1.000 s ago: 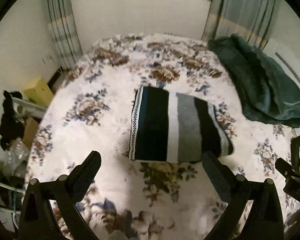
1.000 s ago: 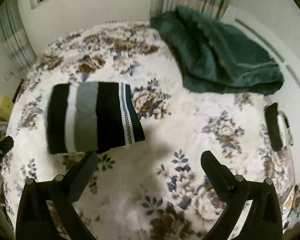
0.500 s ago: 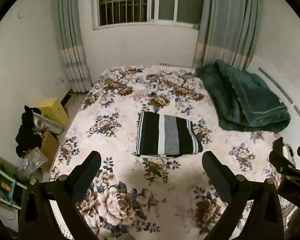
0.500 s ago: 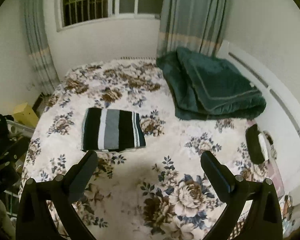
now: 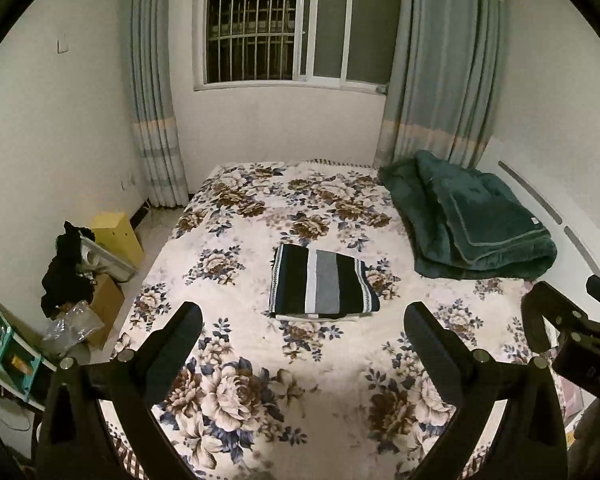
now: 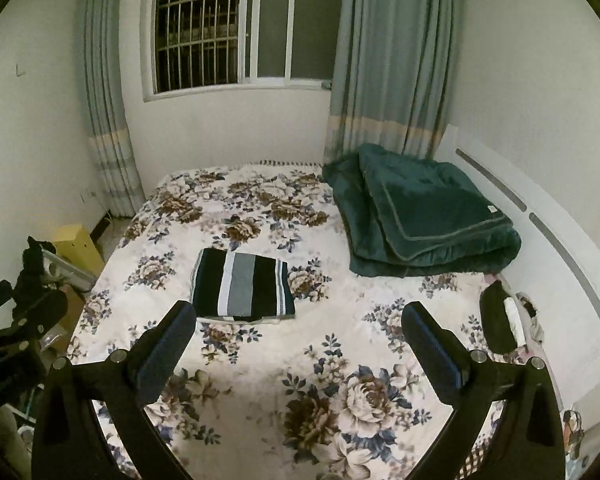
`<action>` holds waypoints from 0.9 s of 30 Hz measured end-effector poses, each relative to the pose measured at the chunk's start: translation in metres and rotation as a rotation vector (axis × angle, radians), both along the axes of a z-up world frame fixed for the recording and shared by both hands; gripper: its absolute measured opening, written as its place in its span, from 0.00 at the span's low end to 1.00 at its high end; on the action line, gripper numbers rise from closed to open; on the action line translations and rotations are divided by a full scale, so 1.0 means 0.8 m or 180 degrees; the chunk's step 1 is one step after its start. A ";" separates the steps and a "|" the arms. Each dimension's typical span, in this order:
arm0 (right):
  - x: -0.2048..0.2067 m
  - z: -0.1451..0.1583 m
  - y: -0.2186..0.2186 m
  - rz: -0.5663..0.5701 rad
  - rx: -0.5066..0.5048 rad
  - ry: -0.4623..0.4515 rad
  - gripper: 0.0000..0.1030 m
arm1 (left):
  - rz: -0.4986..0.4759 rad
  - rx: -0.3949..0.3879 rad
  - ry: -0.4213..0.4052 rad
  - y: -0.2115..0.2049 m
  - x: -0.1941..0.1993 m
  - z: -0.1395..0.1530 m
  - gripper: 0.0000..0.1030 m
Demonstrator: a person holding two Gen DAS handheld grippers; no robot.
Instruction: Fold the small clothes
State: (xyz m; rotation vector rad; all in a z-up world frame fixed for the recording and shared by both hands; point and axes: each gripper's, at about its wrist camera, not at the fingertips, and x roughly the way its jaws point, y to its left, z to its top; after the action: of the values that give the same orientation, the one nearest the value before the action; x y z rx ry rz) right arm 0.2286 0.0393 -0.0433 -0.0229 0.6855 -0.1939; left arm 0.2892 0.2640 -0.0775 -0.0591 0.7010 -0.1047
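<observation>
The striped garment (image 5: 322,286) is found folded into a flat rectangle near the middle of the floral bedspread (image 5: 260,380), well apart from the green blanket (image 5: 468,224). The left gripper (image 5: 302,328) and right gripper (image 6: 298,326) are held wide apart, empty, well clear of it. Folding is judged complete, though the hidden underside cannot be confirmed. No further small garment is seen awaiting folding.
</observation>
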 end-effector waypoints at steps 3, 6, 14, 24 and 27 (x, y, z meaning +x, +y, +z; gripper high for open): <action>-0.020 0.016 0.000 0.0000 0.0004 -0.0059 1.00 | -0.0002 -0.0019 -0.0038 -0.001 -0.009 0.008 1.00; -0.031 0.026 -0.002 0.0007 0.0000 -0.0101 1.00 | -0.0001 -0.0046 -0.0089 -0.002 -0.019 0.016 1.00; -0.046 0.041 -0.002 0.0024 -0.0012 -0.0154 1.00 | 0.0025 -0.0041 -0.0205 -0.004 -0.032 0.027 1.00; -0.052 0.047 -0.001 0.0047 -0.0006 -0.0135 1.00 | 0.0031 -0.0034 -0.0226 -0.003 -0.035 0.029 1.00; -0.055 0.051 0.000 0.0059 -0.0001 -0.0136 1.00 | 0.0037 -0.0028 -0.0227 -0.004 -0.036 0.029 1.00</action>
State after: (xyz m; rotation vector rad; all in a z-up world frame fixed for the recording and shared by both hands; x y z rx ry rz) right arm 0.1843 0.0391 -0.0028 -0.0253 0.6424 -0.1763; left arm 0.2605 0.2611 -0.0540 -0.0677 0.6288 -0.0983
